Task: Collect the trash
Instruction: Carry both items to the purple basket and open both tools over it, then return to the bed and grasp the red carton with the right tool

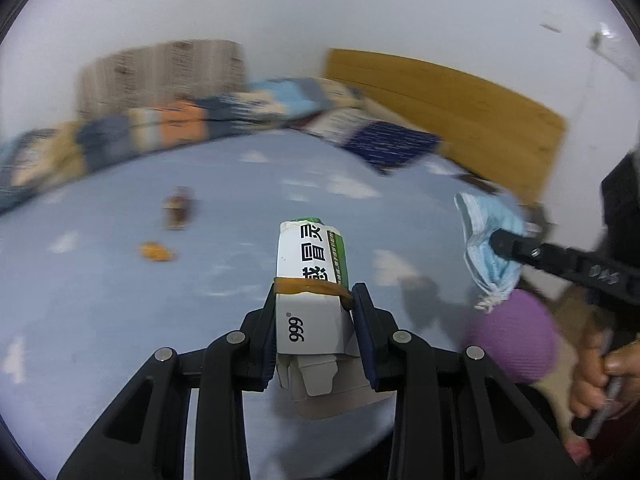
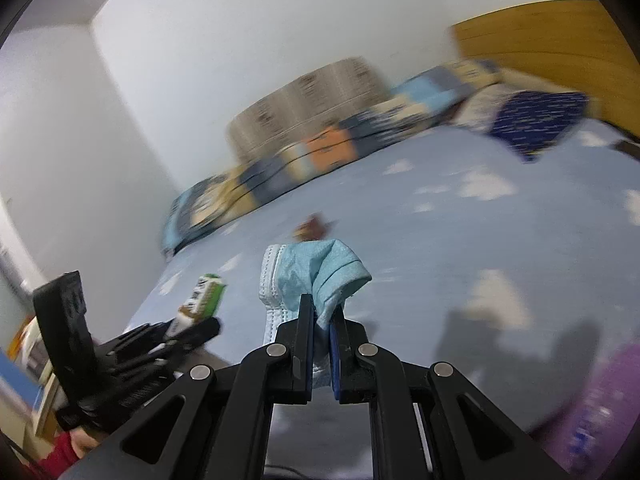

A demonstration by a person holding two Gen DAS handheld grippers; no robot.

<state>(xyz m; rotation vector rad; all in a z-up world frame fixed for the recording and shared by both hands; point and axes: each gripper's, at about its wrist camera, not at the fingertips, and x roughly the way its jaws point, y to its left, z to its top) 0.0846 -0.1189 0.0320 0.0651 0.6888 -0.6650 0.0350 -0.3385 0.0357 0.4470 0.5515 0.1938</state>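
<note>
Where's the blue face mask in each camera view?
Left wrist: face mask at the right edge, hanging from the right gripper.
Right wrist: face mask at centre, pinched between the right gripper's fingers.
Shared landmark: the wooden headboard, upper right in both.

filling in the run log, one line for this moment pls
left gripper: shut on medicine box | right gripper: shut on face mask | still on bed: orange scrap, brown wrapper
</note>
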